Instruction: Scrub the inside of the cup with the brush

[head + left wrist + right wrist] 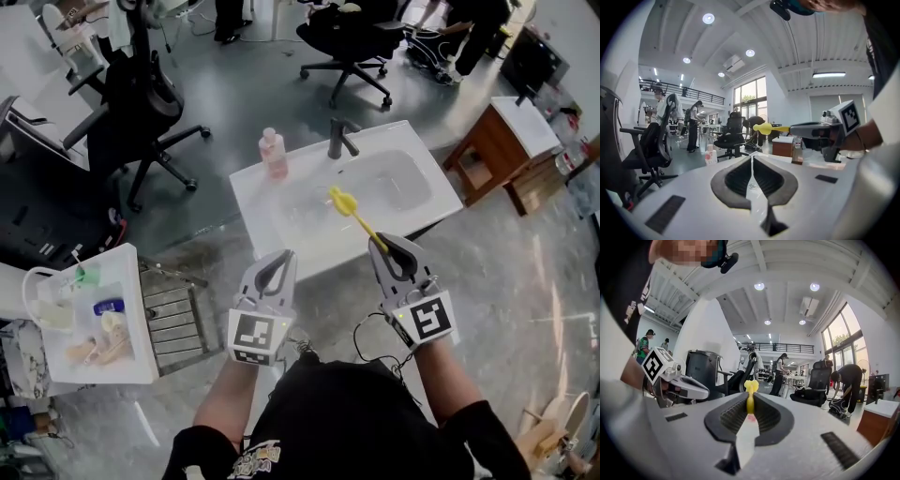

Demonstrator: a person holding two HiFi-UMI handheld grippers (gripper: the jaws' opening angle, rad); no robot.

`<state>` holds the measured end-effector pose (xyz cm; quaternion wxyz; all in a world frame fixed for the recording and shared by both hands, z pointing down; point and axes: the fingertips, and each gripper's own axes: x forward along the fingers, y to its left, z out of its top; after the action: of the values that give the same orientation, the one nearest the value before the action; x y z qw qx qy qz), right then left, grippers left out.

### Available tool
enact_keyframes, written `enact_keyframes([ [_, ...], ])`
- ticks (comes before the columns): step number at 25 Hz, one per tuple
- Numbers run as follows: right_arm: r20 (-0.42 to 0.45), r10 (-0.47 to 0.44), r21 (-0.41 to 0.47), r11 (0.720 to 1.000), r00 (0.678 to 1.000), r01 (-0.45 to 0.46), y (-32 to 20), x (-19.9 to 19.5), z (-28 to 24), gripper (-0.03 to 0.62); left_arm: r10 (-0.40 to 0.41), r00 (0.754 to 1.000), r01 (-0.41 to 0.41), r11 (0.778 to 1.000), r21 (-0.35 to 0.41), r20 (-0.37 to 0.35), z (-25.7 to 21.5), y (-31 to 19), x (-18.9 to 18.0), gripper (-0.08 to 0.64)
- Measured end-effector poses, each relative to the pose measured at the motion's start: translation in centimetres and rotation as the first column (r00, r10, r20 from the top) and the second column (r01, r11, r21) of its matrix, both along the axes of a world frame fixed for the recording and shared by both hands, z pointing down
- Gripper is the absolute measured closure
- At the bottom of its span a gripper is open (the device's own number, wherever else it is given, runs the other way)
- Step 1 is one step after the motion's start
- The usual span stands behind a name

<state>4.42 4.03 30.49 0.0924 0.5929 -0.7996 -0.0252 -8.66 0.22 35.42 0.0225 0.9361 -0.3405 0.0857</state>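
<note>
Nearest us in the head view, the left gripper [277, 260] and right gripper [387, 247] hung before the sink [247, 201]. The brush [341, 201] jutted from the right one out over the basin. We could not pick out a cup there.

In the left gripper view, the jaws were pressed together on nothing.

In the right gripper view, the jaws pinched the brush's thin handle. Gripped so far from its head, the brush might swivel once pushed into a cup, and an unsteadied cup might tip.
</note>
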Motion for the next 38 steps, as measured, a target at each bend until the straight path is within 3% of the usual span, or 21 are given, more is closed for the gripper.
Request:
enact_keyframes([
  [7,0.1,-0.095,-0.005,0.995,0.99,0.096,4.7,3.3,1.0,0.554,-0.084,0.996,0.084,0.996,-0.014,0.019,0.3,6.3,3.1,0.546],
  [20,0.119,-0.239,0.015,0.971,0.964,0.239,13.3,6.7,1.6,0.554,-0.218,0.976,0.218,0.976,0.002,0.028,0.1,17.4,7.4,0.546],
  [38,0.116,-0.267,0.023,0.964,0.957,0.266,16.1,4.9,1.0,0.554,-0.242,0.97,0.241,0.969,0.047,0.019,-1.9,20.0,5.9,0.546],
])
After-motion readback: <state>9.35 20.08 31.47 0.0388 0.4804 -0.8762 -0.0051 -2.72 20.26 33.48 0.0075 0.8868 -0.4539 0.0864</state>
